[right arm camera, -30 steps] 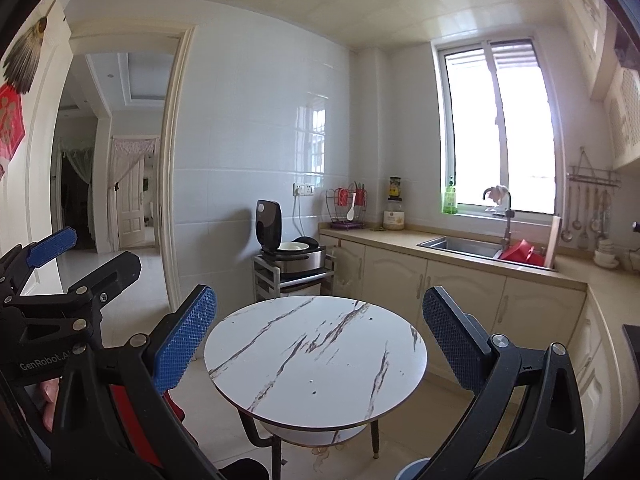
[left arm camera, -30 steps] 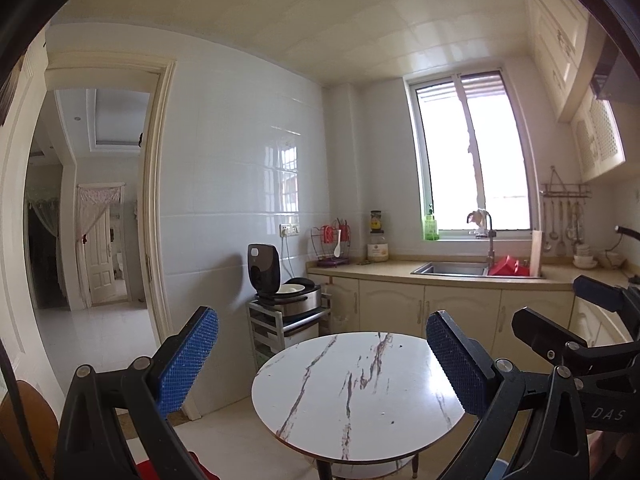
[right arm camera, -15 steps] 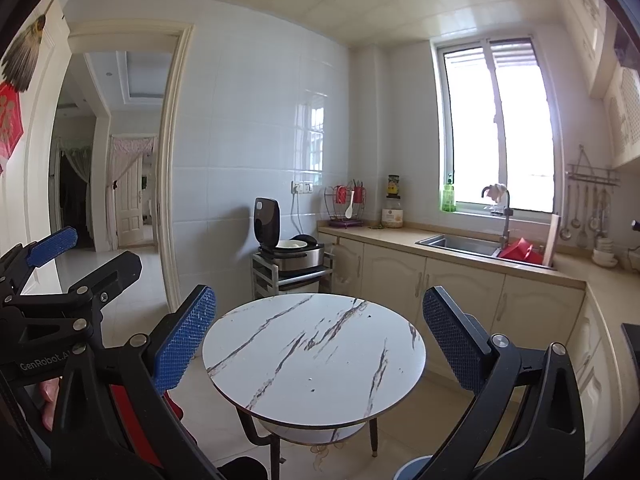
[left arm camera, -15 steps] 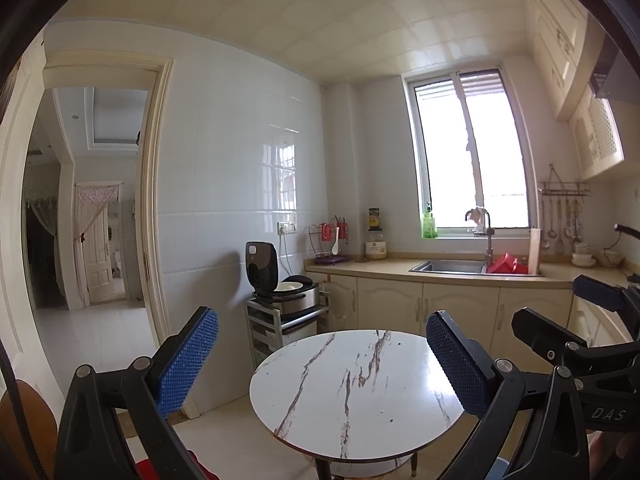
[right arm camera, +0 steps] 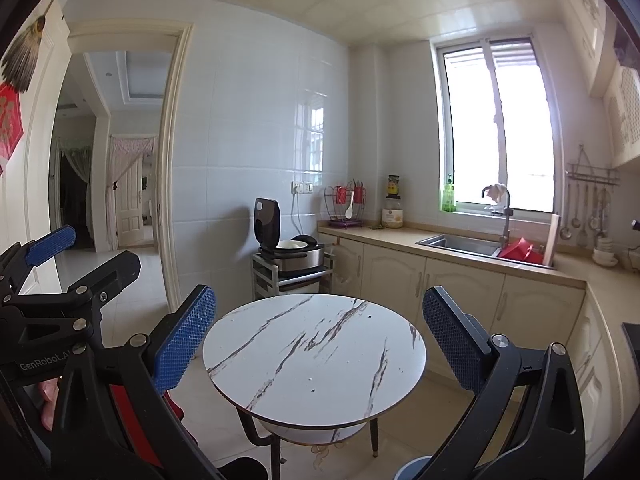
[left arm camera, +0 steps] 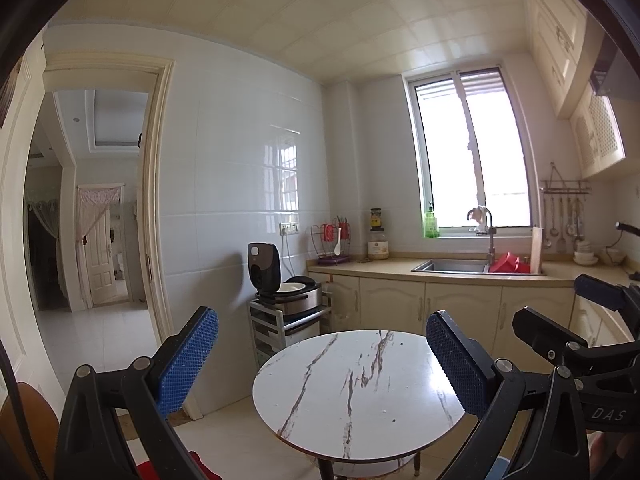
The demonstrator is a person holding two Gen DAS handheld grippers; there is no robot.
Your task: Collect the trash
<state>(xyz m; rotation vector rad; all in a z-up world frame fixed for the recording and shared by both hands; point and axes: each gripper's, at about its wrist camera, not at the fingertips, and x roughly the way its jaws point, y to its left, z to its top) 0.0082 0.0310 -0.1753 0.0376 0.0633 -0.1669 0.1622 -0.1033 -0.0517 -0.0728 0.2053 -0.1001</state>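
Note:
My left gripper is open and empty, held above a round white marble-patterned table. My right gripper is open and empty too, over the same table. Each gripper shows at the edge of the other's view: the right one at the far right of the left wrist view, the left one at the far left of the right wrist view. The tabletop bears only a few tiny dark specks. I see no clear piece of trash. A blue rim of a bin shows at the bottom edge.
A rice cooker with its lid up stands on a small rack beside the table. Cream cabinets with a counter and sink run along the back and right. A doorway opens at the left. Something red lies low at my left.
Both views have shifted only slightly; the table has slid a little to the left and down in the frames. Both grippers stay open.

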